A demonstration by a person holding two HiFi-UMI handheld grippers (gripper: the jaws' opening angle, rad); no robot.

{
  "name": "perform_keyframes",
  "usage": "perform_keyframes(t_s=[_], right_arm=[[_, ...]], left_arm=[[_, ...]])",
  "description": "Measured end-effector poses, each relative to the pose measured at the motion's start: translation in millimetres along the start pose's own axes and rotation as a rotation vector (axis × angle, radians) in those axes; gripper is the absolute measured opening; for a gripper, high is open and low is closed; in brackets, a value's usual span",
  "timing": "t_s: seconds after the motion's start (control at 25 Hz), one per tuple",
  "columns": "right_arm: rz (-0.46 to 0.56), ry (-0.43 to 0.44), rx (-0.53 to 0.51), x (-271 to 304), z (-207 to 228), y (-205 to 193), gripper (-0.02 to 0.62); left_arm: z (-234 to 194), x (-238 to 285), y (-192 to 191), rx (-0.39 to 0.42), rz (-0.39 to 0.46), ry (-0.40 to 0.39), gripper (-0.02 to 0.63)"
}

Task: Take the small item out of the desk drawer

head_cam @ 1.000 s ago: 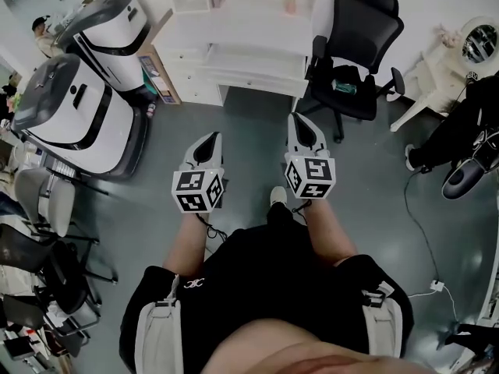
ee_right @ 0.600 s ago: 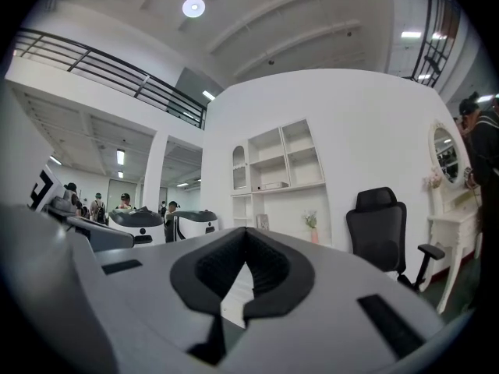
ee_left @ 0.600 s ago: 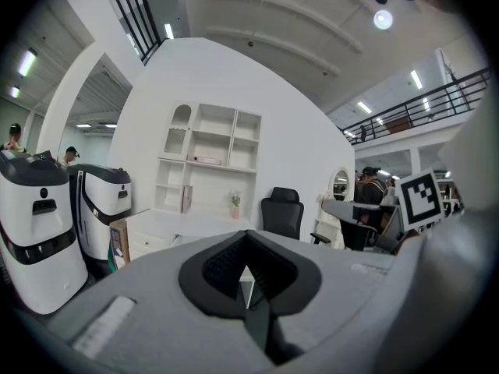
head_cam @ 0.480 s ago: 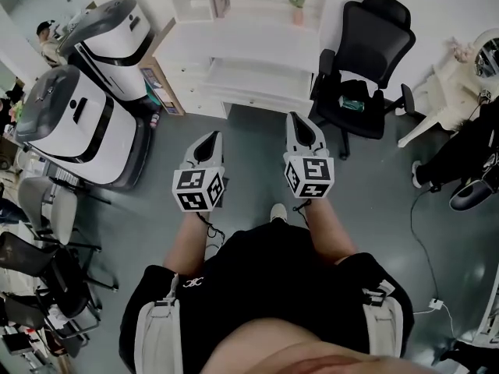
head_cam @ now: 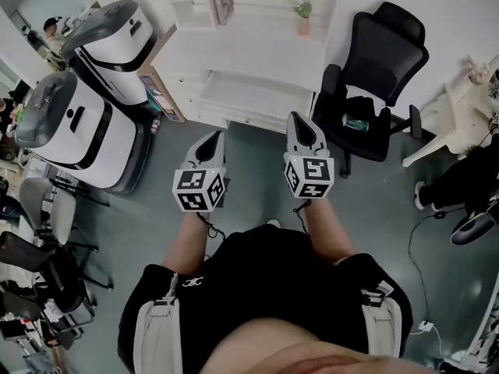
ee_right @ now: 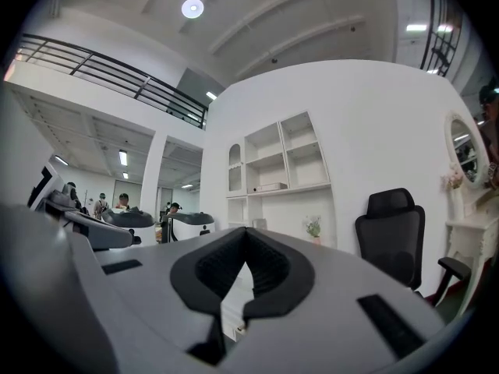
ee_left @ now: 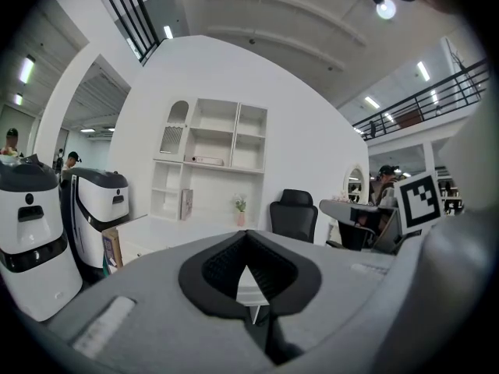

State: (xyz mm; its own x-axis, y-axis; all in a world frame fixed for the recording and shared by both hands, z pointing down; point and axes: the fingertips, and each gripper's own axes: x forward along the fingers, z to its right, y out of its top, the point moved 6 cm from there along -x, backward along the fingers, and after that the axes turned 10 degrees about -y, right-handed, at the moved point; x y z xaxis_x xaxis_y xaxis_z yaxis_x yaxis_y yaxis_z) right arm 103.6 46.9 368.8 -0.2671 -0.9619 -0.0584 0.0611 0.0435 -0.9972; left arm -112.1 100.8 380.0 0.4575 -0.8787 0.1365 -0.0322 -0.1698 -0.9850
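Two tongs in hand, left tongs (head_cam: 214, 137) and right tongs (head_cam: 301, 120), both pinched shut on nothing, ribbed black pads touching, pointing at one white tabletop (head_cam: 249, 53). The wide flat drawer (head_cam: 253, 107) under it runs side to side, front facing us. We can't spot the small item in any view. One black chair (head_cam: 378, 61) stands just right.

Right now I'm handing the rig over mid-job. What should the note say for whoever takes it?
Left tool: shut, empty, held over the floor.
Right tool: shut, empty, beside the left one.
Desk: ahead, neither tool touching it. Drawer front faces us; the item is not in view.
Done: nothing at the drawer yet.
Left: go up to the desk, open the drawer, take the item out.
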Motion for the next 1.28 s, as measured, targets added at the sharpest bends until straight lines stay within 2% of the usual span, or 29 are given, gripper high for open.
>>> perform_keyframes(t_s=[0.28,0.64,1.08,1.28], right_arm=[[-0.03,0.037,0.01,41.2,32.7,-9.0,-0.002],[-0.07,0.031,0.026,64.9,57.3,-24.8,-0.002],[-0.072,-0.02,0.013,114.6,79.7,-32.4,-0.002],[-0.078,-0.047,0.011,159.0,86.9,-39.4,-0.002]], left_arm=[[3.0,50.7,0.5,-0.017,-0.028,0.027,0.014],[1.1,86.6,-7.1,-0.027,-0.049,0.03,0.014],[-21.0,156.0,0.2,-0.014,-0.039,-0.05,0.014],[-49.3,198.9,4.1,-0.014,-0.044,-0.083,0.015]])
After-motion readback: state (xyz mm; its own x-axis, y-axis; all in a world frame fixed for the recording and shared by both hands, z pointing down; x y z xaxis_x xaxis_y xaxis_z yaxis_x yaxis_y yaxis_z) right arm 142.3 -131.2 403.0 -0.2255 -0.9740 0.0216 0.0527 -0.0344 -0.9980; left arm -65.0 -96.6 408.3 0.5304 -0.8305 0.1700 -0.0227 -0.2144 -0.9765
